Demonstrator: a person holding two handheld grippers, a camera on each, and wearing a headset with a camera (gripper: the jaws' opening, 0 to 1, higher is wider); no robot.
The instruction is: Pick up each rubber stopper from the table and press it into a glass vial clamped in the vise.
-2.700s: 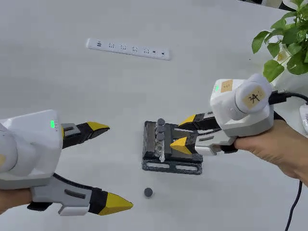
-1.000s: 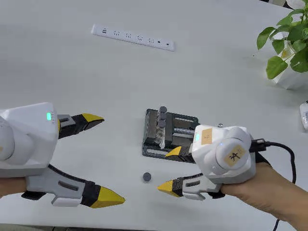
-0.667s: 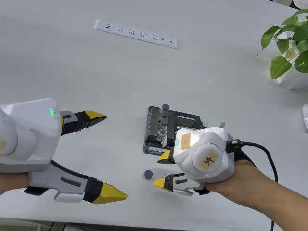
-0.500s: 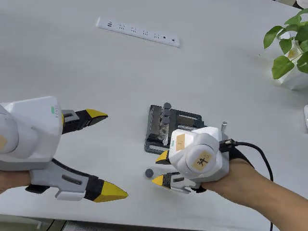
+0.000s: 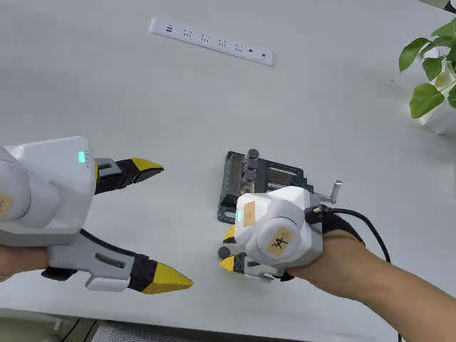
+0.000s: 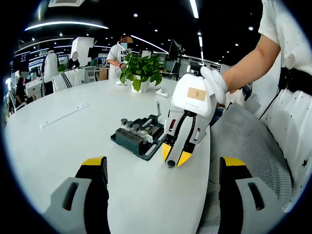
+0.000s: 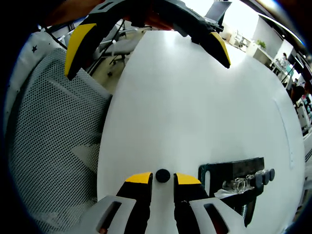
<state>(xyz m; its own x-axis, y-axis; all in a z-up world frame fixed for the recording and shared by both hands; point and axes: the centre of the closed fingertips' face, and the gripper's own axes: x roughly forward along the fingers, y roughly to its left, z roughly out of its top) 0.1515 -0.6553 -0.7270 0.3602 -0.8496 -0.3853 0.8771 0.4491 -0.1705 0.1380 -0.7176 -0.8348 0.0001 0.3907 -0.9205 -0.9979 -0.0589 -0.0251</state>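
Left gripper (image 5: 165, 224) sits nearest, jaws spread wide, holding nothing. At its 3 o'clock the right gripper (image 7: 163, 178) points down at the table (image 5: 107, 92), jaws narrowed around the loose stopper (image 7: 163, 175). There seems to be a sliver of gap on each side, though it's tight. The stopper lies on the table at the vise's (image 5: 278, 173) 7 o'clock. The clamped vials (image 5: 251, 164) already have stoppers. Power strip (image 5: 211, 41) is at the vise's 11, plant (image 5: 434, 64) at its 2.

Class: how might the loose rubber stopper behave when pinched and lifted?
Probably light: the stopper looks small beside the right gripper. Round, so it might roll if knocked on edge; it lies flat on the table. Rubber should grip, not slip.
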